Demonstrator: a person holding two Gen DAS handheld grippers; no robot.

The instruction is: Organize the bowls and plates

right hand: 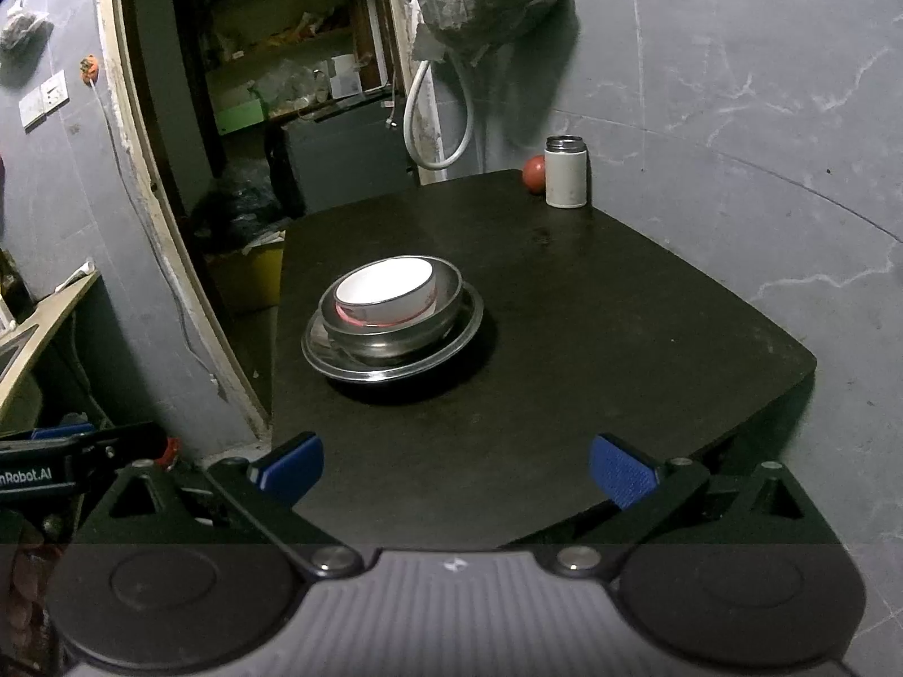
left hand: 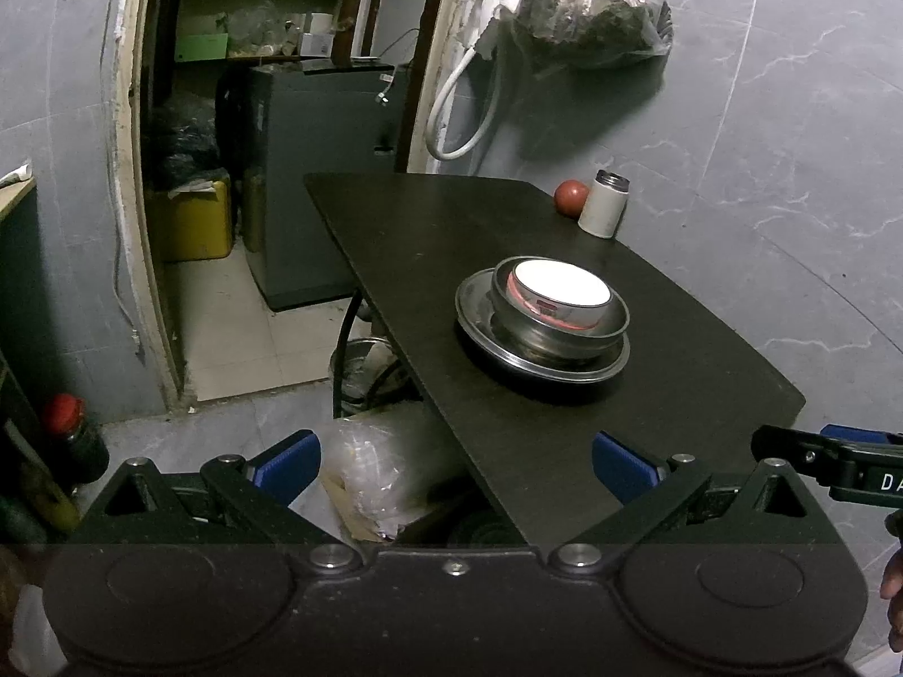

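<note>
On the black table (left hand: 429, 237) (right hand: 621, 310) stands a stack: a steel plate (left hand: 480, 333) (right hand: 338, 366) at the bottom, a steel bowl (left hand: 564, 338) (right hand: 389, 338) on it, and a white bowl with a red band (left hand: 561, 285) (right hand: 384, 285) nested inside. My left gripper (left hand: 456, 465) hovers open near the table's front left corner, well short of the stack, nothing between its blue pads. My right gripper (right hand: 456, 465) is open too, over the table's near edge, also empty. The right gripper shows at the right edge of the left wrist view.
A white steel-topped flask (left hand: 603, 204) (right hand: 565, 172) and a red tomato (left hand: 570, 198) (right hand: 533, 174) stand at the table's far corner by the grey wall. A plastic bag (left hand: 587, 5) hangs above. Left of the table is a doorway with a yellow container (left hand: 192, 223).
</note>
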